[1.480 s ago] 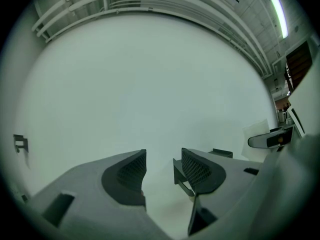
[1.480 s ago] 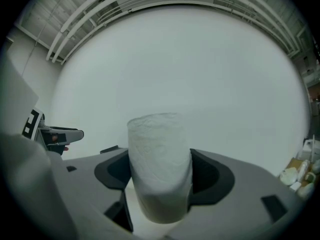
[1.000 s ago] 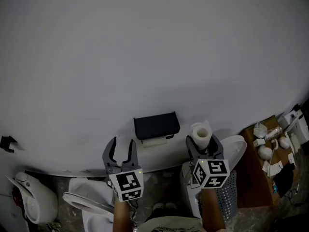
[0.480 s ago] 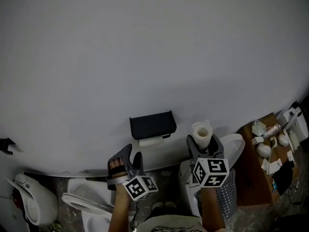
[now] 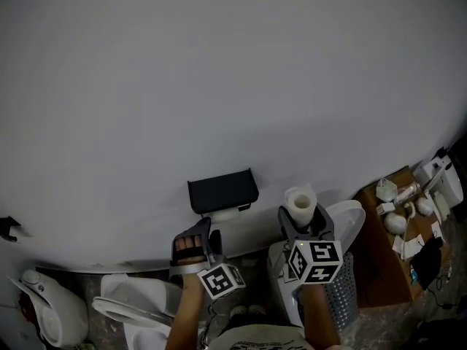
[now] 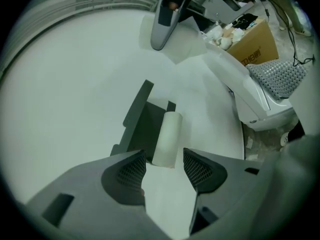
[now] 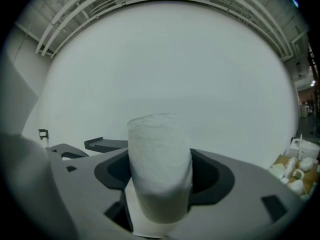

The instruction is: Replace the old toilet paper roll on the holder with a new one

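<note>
The black holder (image 5: 222,190) hangs on the white wall (image 5: 219,86), low in the head view, near 6 o'clock. Its flap sticks out over the old roll (image 6: 167,136). That roll is thin and white and sits right under the flap.

The left tool (image 6: 164,158) is just below the holder, at about 7 o'clock from it. It is turned onto its side and points at the wall. Its jaws are wide apart and have just been opening. In the left gripper view the near end of the old roll shows in the gap between the two tips. The pads do not press on it, so the left tool holds nothing.

The right tool (image 7: 160,179) is at 3 o'clock from the holder, a little apart from it. It holds the new roll (image 7: 160,169) — a fat white roll that stands upright. The two jaws press on its sides near the bottom, and the top of the roll sticks up above them. In the head view you can see the hole in the top of the roll.

A white toilet (image 5: 349,221) is beside the right tool, at 4 o'clock from the holder. Farther out at 3 o'clock there is a brown box (image 5: 383,250) with small white things on top.
</note>
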Motion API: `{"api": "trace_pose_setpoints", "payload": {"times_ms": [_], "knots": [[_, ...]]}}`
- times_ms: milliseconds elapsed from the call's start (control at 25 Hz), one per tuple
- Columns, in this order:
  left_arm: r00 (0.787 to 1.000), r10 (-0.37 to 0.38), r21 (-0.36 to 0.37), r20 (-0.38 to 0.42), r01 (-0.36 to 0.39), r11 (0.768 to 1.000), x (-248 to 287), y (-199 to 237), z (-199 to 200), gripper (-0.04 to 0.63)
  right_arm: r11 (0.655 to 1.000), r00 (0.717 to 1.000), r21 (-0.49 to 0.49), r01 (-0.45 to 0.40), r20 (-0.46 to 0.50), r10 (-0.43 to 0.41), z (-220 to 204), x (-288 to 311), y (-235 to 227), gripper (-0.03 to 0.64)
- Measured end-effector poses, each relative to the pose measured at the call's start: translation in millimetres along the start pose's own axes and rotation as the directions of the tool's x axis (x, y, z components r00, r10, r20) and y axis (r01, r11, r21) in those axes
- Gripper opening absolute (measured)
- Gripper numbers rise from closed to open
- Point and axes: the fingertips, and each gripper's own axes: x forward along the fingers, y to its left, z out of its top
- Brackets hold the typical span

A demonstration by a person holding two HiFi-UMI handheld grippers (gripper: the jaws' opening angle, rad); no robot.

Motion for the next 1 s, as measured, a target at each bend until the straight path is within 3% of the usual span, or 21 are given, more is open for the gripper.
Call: {"api": "trace_pose_setpoints", "payload": {"times_ms": [240, 440, 640, 1000], "knots": [[0.999, 0.034, 0.118, -0.017, -0.032, 0.992, 20, -2, 16, 0.224, 1.000, 1.000, 0.006, 0.022, -0.007, -0.022, -3, -4, -11, 0.322], [0.999, 0.024, 0.120, -0.048, -0.018, 0.993, 33, -8, 22, 0.224, 0.999, 0.999, 0.013, 0.049, -0.012, -0.049, -5, -9, -25, 0.322], [0.994, 0.083, 0.212, -0.067, -0.067, 0.975, 42, -3, 22, 0.189, 0.997, 0.997, 0.024, 0.071, -0.018, -0.070, -7, -9, -38, 0.322], [0.994, 0.085, 0.195, -0.067, -0.071, 0.978, 47, -1, 29, 0.179, 0.996, 0.996, 0.040, 0.085, -0.022, -0.084, -9, -7, -50, 0.322]]}}
